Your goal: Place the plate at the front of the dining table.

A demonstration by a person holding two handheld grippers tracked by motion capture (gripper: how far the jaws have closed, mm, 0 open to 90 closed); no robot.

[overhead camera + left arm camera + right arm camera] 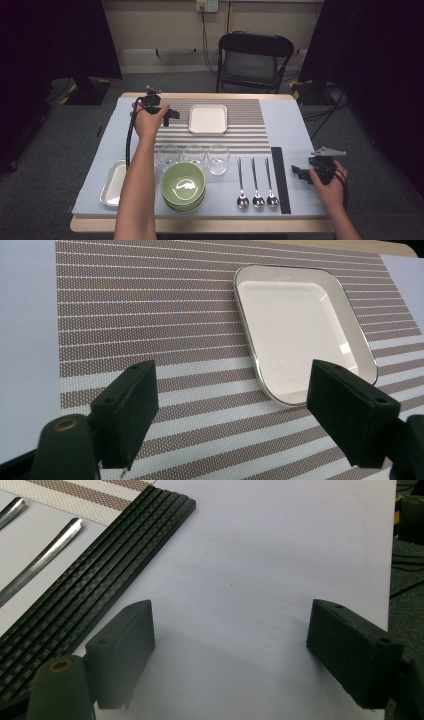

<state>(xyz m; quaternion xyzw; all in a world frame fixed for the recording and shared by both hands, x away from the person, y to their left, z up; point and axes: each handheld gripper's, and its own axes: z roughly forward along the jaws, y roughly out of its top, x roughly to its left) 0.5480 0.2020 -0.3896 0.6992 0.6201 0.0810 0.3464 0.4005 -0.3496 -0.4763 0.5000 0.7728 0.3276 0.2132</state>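
A white square plate (pixel 207 119) lies on a brown-and-white striped placemat (pixel 250 131) at the far middle of the table. My left gripper (pixel 168 114) hovers just left of the plate, open, with nothing between its fingers. In the left gripper view the plate (pixel 300 325) sits ahead and to the right of the left gripper (pixel 232 377), over the placemat (pixel 150 315). My right gripper (pixel 299 173) rests low at the table's right side, open and empty. In the right gripper view the right gripper (pixel 230 617) stands over bare pale table cover (pixel 260 555).
Three clear glasses (pixel 193 154) stand in a row behind stacked green bowls (pixel 183 186). A metal tray (pixel 112 184) lies front left. Three spoons (pixel 257 182) lie beside a long black ridged strip (pixel 280 177) (pixel 90 580). A folding chair (pixel 255 60) stands beyond the table.
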